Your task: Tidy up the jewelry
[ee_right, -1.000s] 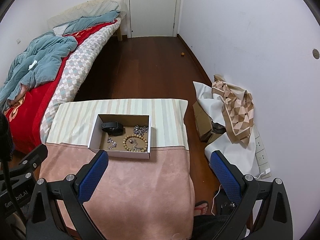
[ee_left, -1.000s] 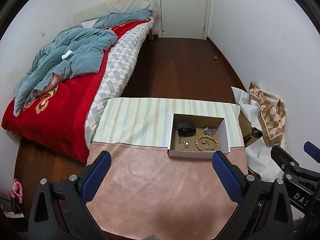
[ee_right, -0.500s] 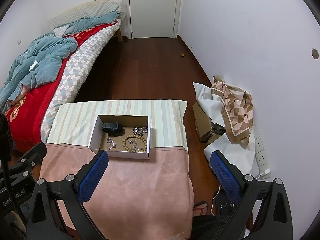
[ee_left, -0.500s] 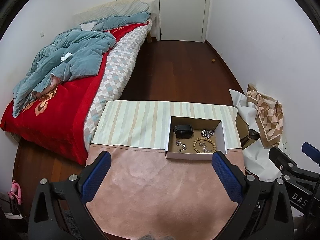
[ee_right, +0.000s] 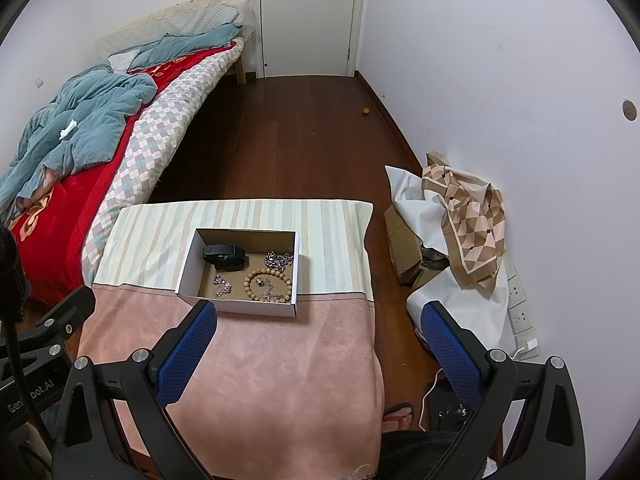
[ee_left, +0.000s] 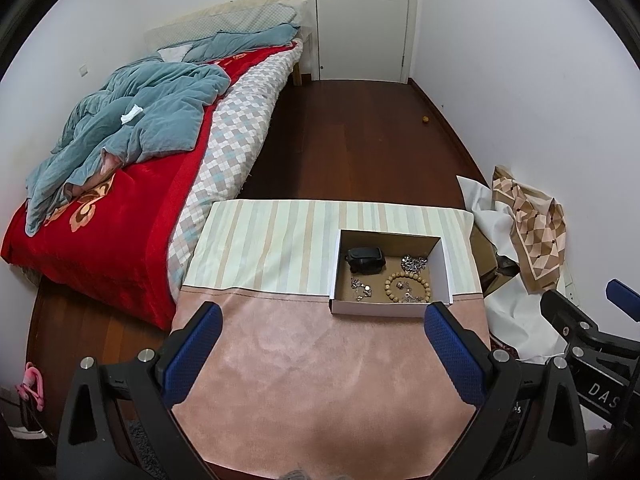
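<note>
A white cardboard box point(ee_left: 334, 268) point(ee_right: 185, 272) stands on the table. Inside lie a black watch point(ee_left: 365, 260) point(ee_right: 224, 257), a wooden bead bracelet point(ee_left: 408, 287) point(ee_right: 267, 284), a silver chain point(ee_left: 414, 262) point(ee_right: 279, 259) and a small silver piece point(ee_left: 361, 289) point(ee_right: 222, 285). My left gripper point(ee_left: 324, 318) is open and empty, above the pink cloth point(ee_left: 320, 368) in front of the box. My right gripper point(ee_right: 320, 316) is open and empty, near the box's front right corner, over the table's right edge.
The table has a striped cloth point(ee_left: 276, 248) at the far half. A bed point(ee_left: 132, 168) with a red cover stands left. Crumpled paper and a patterned cloth point(ee_right: 468, 216) lie on the floor at the right wall. A closed door point(ee_left: 362, 20) is at the back.
Both grippers have pulled back and risen slightly; the box looks a little smaller and farther. Nothing in the box moved.
</note>
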### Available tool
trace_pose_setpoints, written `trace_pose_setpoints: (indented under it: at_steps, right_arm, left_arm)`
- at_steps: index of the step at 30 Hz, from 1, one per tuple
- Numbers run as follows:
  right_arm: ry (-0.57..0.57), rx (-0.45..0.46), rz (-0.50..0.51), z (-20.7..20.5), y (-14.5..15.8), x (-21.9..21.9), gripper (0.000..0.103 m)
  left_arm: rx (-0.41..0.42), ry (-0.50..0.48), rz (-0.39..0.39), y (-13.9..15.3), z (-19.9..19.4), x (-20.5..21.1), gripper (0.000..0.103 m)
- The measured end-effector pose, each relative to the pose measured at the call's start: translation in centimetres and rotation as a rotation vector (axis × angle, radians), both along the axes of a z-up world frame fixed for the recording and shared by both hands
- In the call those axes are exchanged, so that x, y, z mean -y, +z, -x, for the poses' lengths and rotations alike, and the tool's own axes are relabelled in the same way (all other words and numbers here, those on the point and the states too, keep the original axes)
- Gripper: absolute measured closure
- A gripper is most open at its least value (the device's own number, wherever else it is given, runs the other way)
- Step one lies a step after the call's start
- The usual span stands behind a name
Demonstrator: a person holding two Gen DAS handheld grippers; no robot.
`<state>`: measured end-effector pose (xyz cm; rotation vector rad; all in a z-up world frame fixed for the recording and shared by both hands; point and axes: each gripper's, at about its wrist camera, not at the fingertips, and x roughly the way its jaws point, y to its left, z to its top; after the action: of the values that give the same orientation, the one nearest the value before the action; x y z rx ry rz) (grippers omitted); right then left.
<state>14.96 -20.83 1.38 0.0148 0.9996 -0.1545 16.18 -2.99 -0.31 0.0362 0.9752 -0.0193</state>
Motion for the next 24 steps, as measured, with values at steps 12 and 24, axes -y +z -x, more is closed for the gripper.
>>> trace_pose_setpoints:
  at_steps: [12, 24]
  right_arm:
    - [0.013, -0.001, 0.006, 0.6, 0.8, 0.4, 0.0]
    - [0.013, 0.006, 0.005, 0.6, 1.2, 0.4, 0.0]
  left_arm:
    - [0.002, -0.009, -0.01, 0.0, 0.3, 0.0, 0.0]
    - [0.009, -0.012, -0.008, 0.5, 0.5, 0.1, 0.0]
